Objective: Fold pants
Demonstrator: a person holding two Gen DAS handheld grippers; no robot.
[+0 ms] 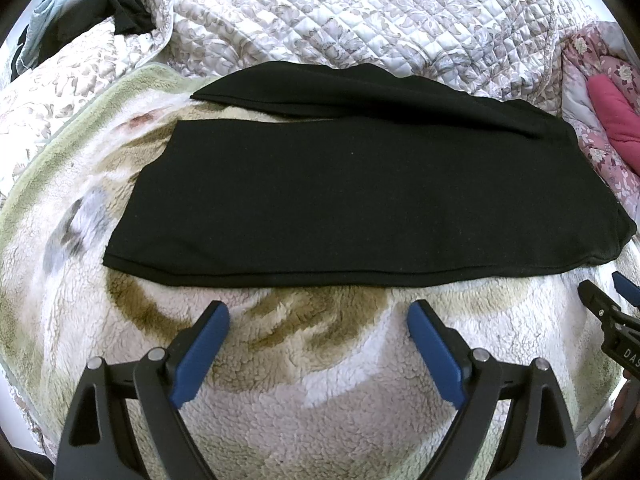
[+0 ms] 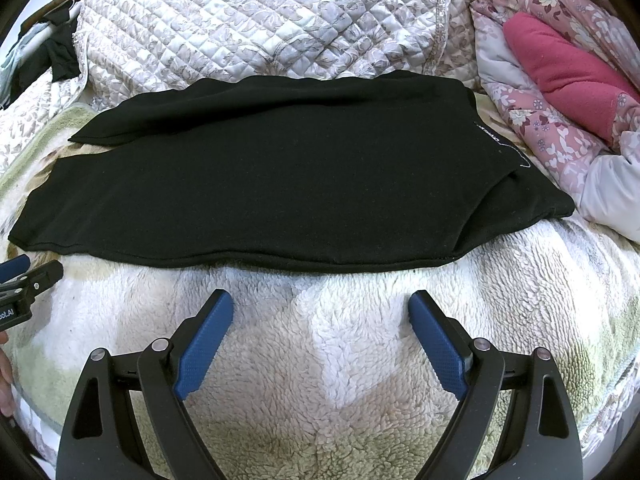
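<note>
Black pants (image 1: pixel 352 196) lie flat on a fleecy blanket (image 1: pixel 304 368), both legs pointing left, the near leg wide, the far leg narrower behind it. In the right wrist view the pants (image 2: pixel 280 184) show a small label at the right end. My left gripper (image 1: pixel 318 314) is open and empty, just short of the pants' near edge. My right gripper (image 2: pixel 320 304) is open and empty, also just short of the near edge. The right gripper's tips show at the left wrist view's right edge (image 1: pixel 608 284); the left gripper shows at the right wrist view's left edge (image 2: pixel 28 272).
A quilted floral bedspread (image 1: pixel 340 12) lies behind the pants. A pink flowered quilt with a magenta cushion (image 2: pixel 568 72) is bunched at the right. Dark clothes (image 1: pixel 124 12) lie at the far left.
</note>
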